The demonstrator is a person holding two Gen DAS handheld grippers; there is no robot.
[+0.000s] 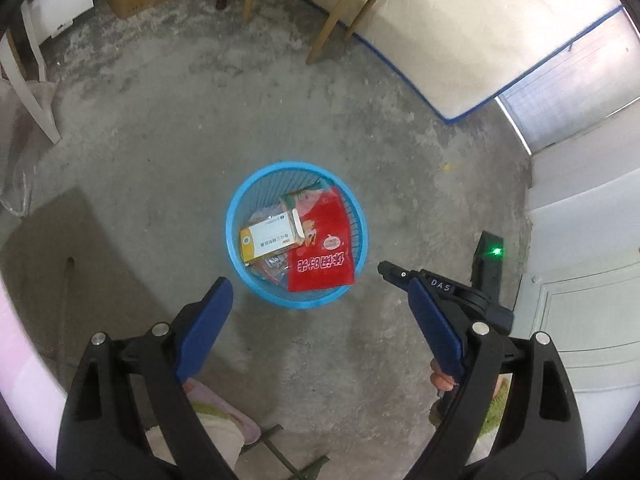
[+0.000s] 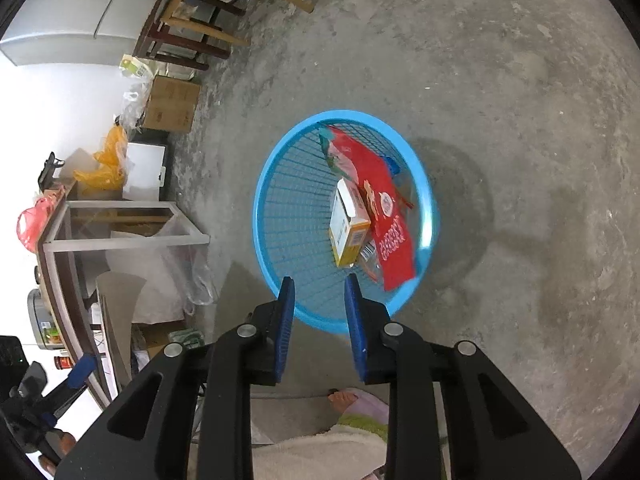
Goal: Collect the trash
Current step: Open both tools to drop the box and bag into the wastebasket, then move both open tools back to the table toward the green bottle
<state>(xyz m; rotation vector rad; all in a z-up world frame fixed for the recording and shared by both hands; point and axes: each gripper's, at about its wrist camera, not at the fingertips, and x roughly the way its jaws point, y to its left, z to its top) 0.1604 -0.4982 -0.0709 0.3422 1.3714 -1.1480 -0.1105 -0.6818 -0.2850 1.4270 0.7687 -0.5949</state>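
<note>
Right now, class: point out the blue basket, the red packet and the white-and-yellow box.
blue basket (image 1: pixel 236 216): left wrist view, left rim.
red packet (image 1: pixel 326 240): left wrist view, middle of its printed face.
white-and-yellow box (image 2: pixel 349 220): right wrist view, its side panel.

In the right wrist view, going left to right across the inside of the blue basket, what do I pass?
Bare mesh wall of the basket → yellow and white box → red packet → far rim of the basket.
</note>
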